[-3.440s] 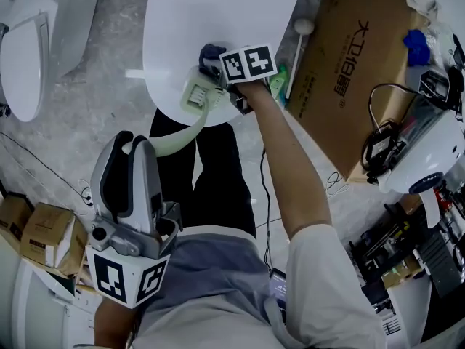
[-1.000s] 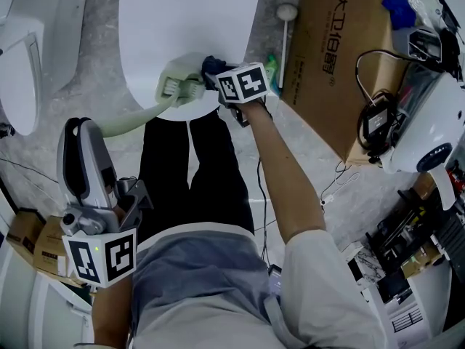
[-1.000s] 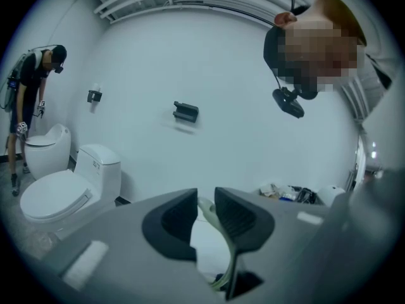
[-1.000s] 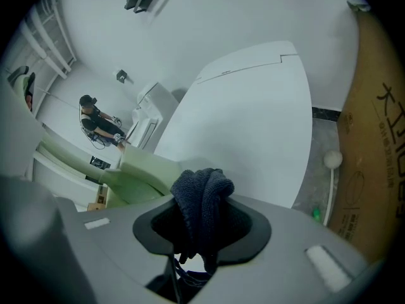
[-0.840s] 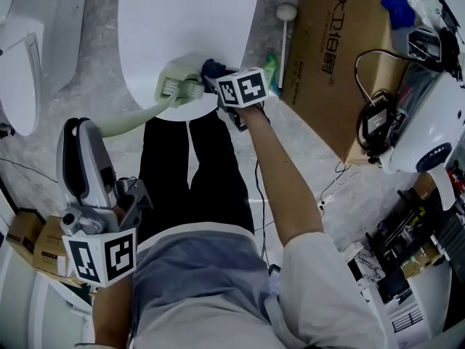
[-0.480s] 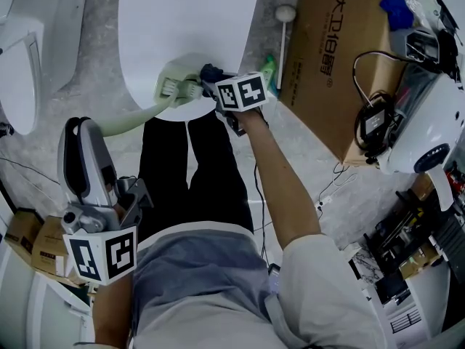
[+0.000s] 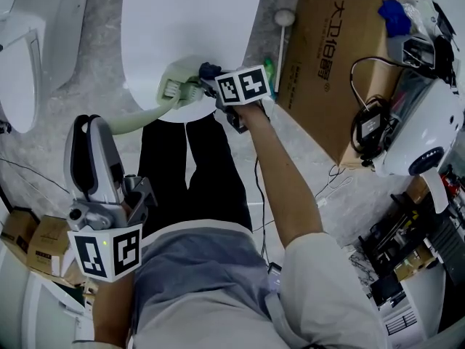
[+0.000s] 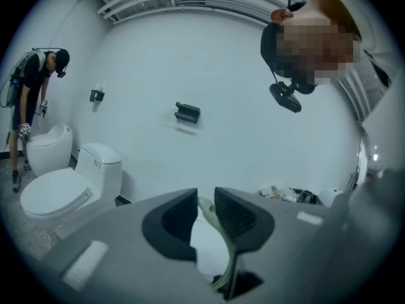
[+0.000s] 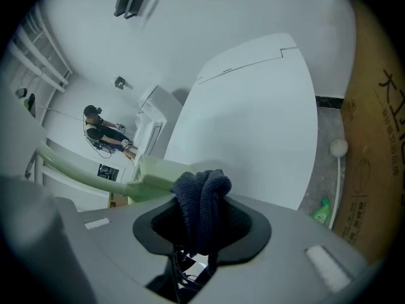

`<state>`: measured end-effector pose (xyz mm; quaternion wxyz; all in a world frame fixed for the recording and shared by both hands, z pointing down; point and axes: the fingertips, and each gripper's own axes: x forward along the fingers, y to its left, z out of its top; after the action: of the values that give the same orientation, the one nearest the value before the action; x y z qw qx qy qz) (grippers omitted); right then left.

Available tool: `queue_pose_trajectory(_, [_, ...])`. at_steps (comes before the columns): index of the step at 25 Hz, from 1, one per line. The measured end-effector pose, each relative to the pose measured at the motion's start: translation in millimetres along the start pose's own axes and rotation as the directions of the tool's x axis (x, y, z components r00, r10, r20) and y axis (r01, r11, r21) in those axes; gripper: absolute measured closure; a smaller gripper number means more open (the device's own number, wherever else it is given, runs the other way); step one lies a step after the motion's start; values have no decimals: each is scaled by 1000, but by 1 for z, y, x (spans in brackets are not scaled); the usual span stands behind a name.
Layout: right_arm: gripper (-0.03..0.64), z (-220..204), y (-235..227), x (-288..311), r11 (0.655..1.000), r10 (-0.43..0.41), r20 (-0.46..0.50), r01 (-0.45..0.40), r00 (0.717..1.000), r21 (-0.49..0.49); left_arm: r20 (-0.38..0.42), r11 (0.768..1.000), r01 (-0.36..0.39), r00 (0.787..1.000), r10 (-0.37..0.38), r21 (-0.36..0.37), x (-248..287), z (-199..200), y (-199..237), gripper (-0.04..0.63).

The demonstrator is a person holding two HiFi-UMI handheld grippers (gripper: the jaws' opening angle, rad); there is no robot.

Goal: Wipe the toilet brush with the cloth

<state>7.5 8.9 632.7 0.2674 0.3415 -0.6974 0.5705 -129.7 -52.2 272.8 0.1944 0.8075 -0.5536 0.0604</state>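
Observation:
The pale green toilet brush (image 7: 173,88) is held over a white oval toilet lid (image 7: 189,20), its curved handle (image 7: 142,117) running down-left. My left gripper (image 7: 98,133) is shut on the handle's end, which shows as a pale green strip (image 8: 207,213) between the jaws of the left gripper (image 8: 205,209). My right gripper (image 7: 212,81) is shut on a bunched dark blue cloth (image 7: 207,70). In the right gripper view the cloth (image 9: 201,198) sticks out of the right gripper (image 9: 202,227) and touches the brush head (image 9: 152,173).
A big cardboard box (image 7: 341,57) lies to the right, with a white-headed stick (image 7: 283,20) and a green bottle (image 7: 270,67) beside it. Another toilet (image 7: 22,57) stands at the left. Cables and white equipment (image 7: 414,122) crowd the right. Another person (image 8: 31,87) bends over a far toilet.
My left gripper has shifted slightly up and right with the handle. The right gripper stays at the brush head with the cloth, moved a little to the left.

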Motion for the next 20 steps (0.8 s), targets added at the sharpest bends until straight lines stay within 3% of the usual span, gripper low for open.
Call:
queue_pose_trajectory(12, [498,15,10,-7,989,28,42,-34,999,142,7,1000,5,1000,-5,-11,-1,2,2,595])
queue_pose_trajectory(20, [497,19,20,-12,984,30,59,-39,998,173,11,1000,4,1000,-4,-19,-4,2,2,595])
